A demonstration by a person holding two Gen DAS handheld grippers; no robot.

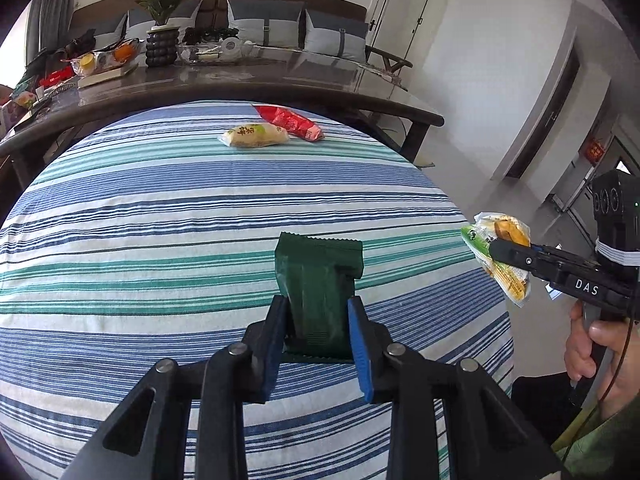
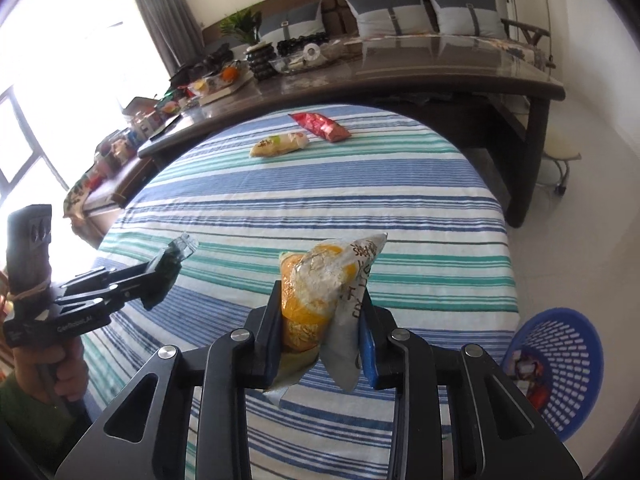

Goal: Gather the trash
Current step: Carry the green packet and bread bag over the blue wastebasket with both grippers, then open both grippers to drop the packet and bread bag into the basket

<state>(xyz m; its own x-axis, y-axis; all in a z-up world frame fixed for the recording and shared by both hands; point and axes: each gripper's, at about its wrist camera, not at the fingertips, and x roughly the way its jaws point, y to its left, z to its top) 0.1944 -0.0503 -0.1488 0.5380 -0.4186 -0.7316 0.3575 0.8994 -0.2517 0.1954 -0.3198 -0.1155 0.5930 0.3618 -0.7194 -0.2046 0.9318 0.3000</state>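
My left gripper [image 1: 318, 306] is shut on a dark green wrapper [image 1: 316, 276] and holds it above the striped cloth; it also shows in the right wrist view [image 2: 170, 268]. My right gripper [image 2: 320, 300] is shut on a yellow and white snack wrapper [image 2: 324, 284], seen at the right edge of the left wrist view [image 1: 496, 256]. A pale yellow packet [image 1: 256, 135] and a red packet [image 1: 292, 121] lie at the far end of the cloth, side by side, also in the right wrist view [image 2: 280, 145] [image 2: 320, 126].
The striped tablecloth [image 1: 200, 220] covers a round-looking table. A blue plastic basket [image 2: 560, 364] with some wrappers in it stands on the floor at the right. A dark cluttered table [image 1: 240, 80] with a plant and a sofa with cushions lie beyond.
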